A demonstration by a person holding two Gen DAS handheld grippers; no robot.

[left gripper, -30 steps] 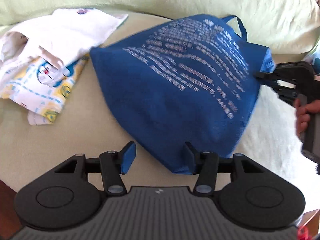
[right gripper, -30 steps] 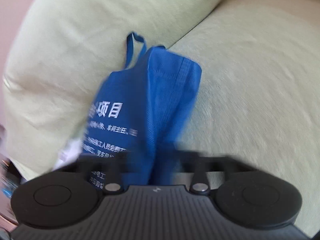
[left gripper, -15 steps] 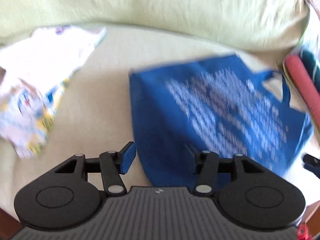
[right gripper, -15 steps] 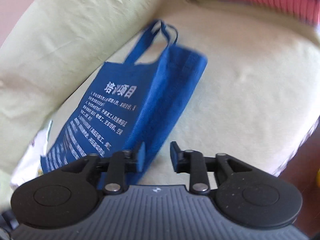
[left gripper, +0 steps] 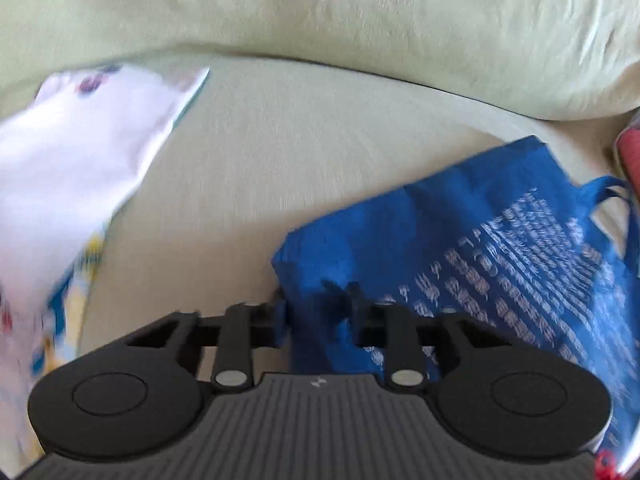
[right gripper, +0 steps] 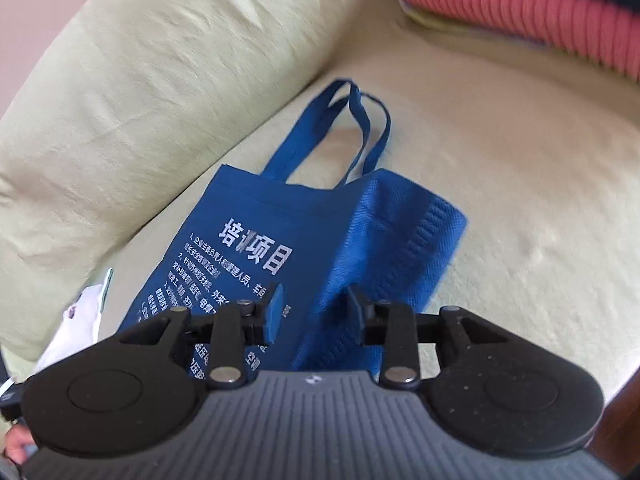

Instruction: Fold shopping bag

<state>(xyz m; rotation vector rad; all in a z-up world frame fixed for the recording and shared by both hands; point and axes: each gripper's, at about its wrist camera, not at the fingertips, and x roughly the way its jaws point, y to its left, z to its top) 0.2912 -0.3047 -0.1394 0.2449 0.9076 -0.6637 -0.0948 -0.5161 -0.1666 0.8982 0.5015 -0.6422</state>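
Fingers of the left tool (left gripper: 318, 308), black with blue pads, sit nearest in the left wrist view, and the bottom corner of the blue non-woven shopping bag (left gripper: 472, 264) lies between them. Its jaws are closing on that corner; motion blur hides the pads, so whether they already press the fabric I cannot tell. From there the bag spreads away to the right across the pale green sofa seat (left gripper: 288, 152), its white printed lettering facing up and its handles (left gripper: 612, 192) trailing off at the right edge. To the left, well apart from the bag, a white cloth with a yellow and blue cartoon print (left gripper: 68, 168) lies crumpled on the seat. Behind everything runs the plump pale green back cushion (left gripper: 360, 20).

Nearest in the right wrist view is the right tool (right gripper: 314, 312), whose jaws are also closing, with a gap showing between its blue pads (right gripper: 274, 314). A raised fold along the bag's (right gripper: 320, 240) side edge stands in that gap, and the pads do not appear to press on it. The bag lies flat on the seat cushion (right gripper: 500, 200), printed side up, with a narrower side panel folded over to the right. Its two looped handles (right gripper: 356, 120) point away towards the back cushion (right gripper: 160, 60). At the far right a pink ribbed roll (right gripper: 520, 12) rests at the end of the sofa. A sliver of the white cloth (right gripper: 84, 312) shows at the lower left.
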